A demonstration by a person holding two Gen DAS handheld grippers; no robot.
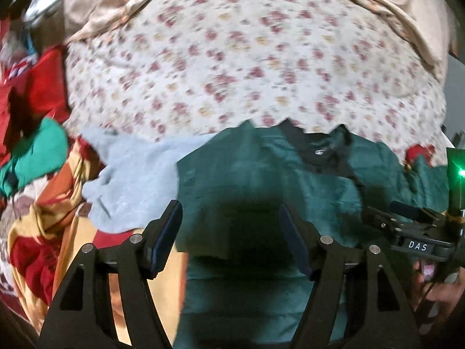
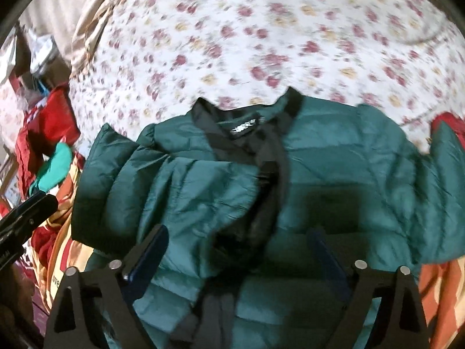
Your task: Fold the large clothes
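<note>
Fingers spread wide on both tools, nothing pinched between them. Left gripper [image 1: 229,232] hangs over the lower left part of the green puffer jacket [image 1: 261,180], its blue-padded fingers [image 1: 167,237] parted, with green fabric showing in the gap. Right gripper [image 2: 241,261] is just as open above the jacket [image 2: 334,174], right over its middle, near the dark front opening.

That jacket lies front-up on the bed, on a floral bedsheet [image 2: 261,29], black collar [image 2: 250,128] pointing away, a small label showing inside the neck. Its left sleeve [image 2: 110,168] is folded in across the chest; the other side spreads out toward a red garment [image 2: 447,125] at the edge.

From the left wrist view, a grey garment [image 1: 130,180] lies beside the jacket, touching its edge. Further left there's a jumble: red clothes [image 1: 43,87], a bright green piece [image 1: 43,151] and an orange-and-yellow patterned cloth [image 1: 58,218]. The picture is blurred, so fine detail is lost.
</note>
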